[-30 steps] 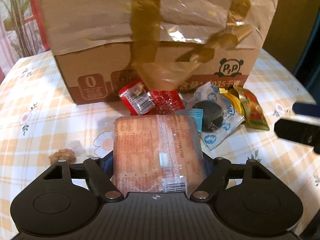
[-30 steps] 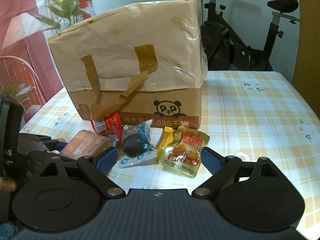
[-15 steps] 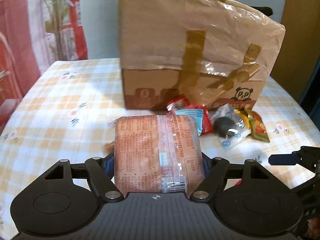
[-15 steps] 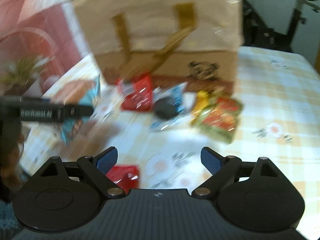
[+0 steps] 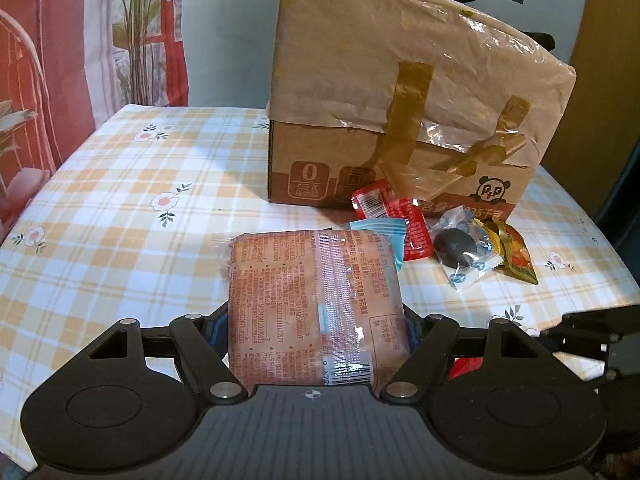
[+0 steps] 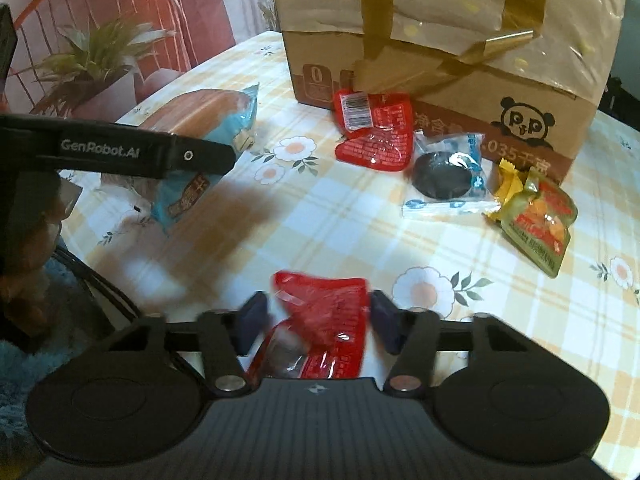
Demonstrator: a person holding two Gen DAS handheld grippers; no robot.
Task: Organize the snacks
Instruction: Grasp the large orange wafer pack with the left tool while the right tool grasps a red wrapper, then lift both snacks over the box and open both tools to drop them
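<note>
My left gripper [image 5: 314,328] is shut on an orange-brown bread pack [image 5: 316,296] with a blue end and holds it above the checked tablecloth [image 5: 140,200]. The right wrist view shows the same pack [image 6: 200,120] behind a left finger [image 6: 160,154]. My right gripper [image 6: 320,316] points down at a red snack packet [image 6: 320,300] lying on the cloth. Its jaws are closing with the packet between the blue pads [image 6: 256,316], and a thin gap still shows on the left side. The right gripper's fingers [image 5: 580,332] enter the left wrist view at lower right.
A taped cardboard box [image 6: 440,40] with a panda logo stands at the back. In front of it lie two red packets [image 6: 374,132], a dark round snack [image 6: 444,176] in a clear wrapper and a yellow-green pouch [image 6: 536,220]. A chair and potted plant [image 6: 92,56] stand left.
The left gripper rose and drew back from the box with the bread pack. The right gripper dropped toward the near red packet, and its jaws narrowed around it.
</note>
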